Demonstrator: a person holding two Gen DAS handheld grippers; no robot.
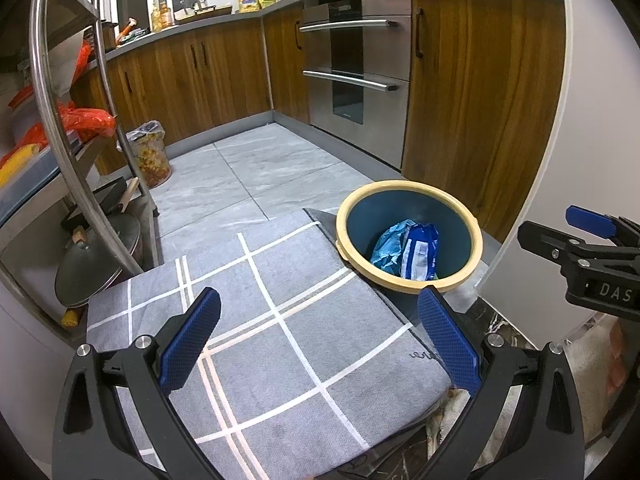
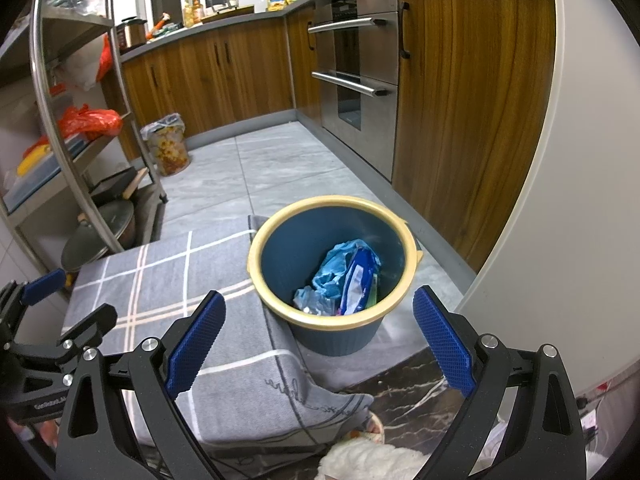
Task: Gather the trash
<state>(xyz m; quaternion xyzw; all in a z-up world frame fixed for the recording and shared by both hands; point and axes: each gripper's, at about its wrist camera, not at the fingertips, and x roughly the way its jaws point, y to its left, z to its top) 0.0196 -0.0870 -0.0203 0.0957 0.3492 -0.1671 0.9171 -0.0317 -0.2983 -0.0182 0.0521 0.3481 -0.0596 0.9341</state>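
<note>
1. Left gripper [image 1: 318, 334]: I held it spread wide, empty, above the grey checked mat [image 1: 280, 320].
2. Right gripper [image 2: 316, 338]: likewise wide, empty.
3. Blue bin [image 2: 334, 264], at the mat's far right corner: held blue wrappers [image 2: 348, 276].
4. No loose trash visible; I judged collection nearly finished.

Legible text is sparse. In the left wrist view, white capitals "DAS" stand on the black body of the right gripper [image 1: 592, 236]; the word runs off the frame edge, remainder not seen. In the right wrist view, small pale lettering sits on the black body of the left gripper [image 2: 40, 292], too blurred to read. The grey checked mat [image 2: 168, 288] carries dark cursive script near its corner, illegible in both views. The blue packet [image 1: 420, 252] in the bin [image 1: 400, 190] bears a white label, print unreadable.
</note>
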